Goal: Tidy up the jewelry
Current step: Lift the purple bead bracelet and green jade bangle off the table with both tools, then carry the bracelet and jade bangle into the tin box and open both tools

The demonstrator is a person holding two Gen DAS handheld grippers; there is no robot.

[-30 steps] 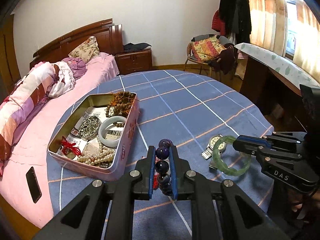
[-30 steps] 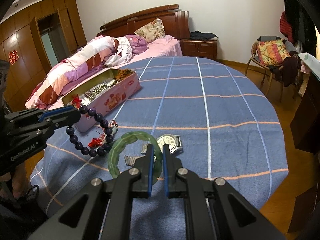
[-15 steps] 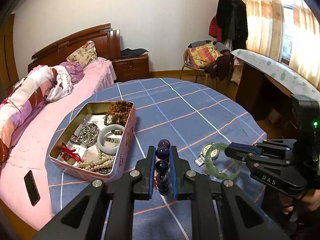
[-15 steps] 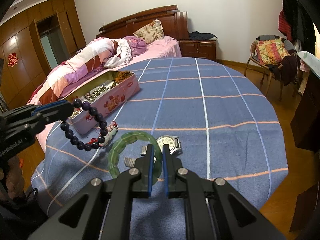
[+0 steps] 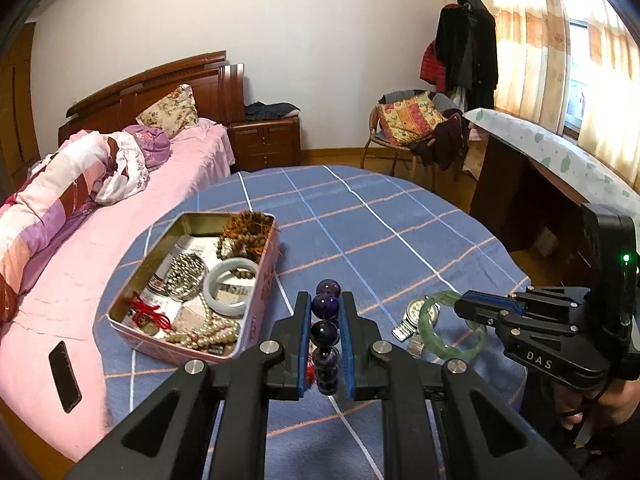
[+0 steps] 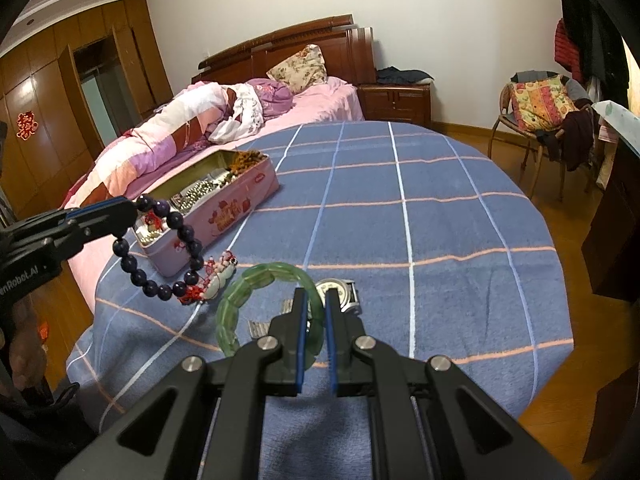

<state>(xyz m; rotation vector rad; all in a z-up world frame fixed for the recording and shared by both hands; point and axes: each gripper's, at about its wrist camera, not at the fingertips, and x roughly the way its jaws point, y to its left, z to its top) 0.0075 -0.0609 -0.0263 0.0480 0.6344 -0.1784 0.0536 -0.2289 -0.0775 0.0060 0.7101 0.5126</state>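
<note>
Here left gripper [image 5: 325, 308] pinches purple beads [image 5: 325, 332], right gripper [image 6: 316, 312] green bangle [image 6: 256, 304].

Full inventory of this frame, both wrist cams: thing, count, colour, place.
purple bead bracelet: 1, dark purple with red tassel charm, hanging from left gripper above the cloth
green bangle: 1, translucent green, clamped by right gripper
wristwatch: 1, silver, on tablecloth under the bangle
tin box: 1, pink outside, gold inside, open, left part of table
white bangle: 1, pale, in tin
pearl strand: 1, cream, tin's near end
brown beads: 1 pile, tin's far end
tablecloth: 1, blue plaid, round table
phone: 1, black, on pink bed
left gripper: shut on bracelet
right gripper: shut on bangle
</note>
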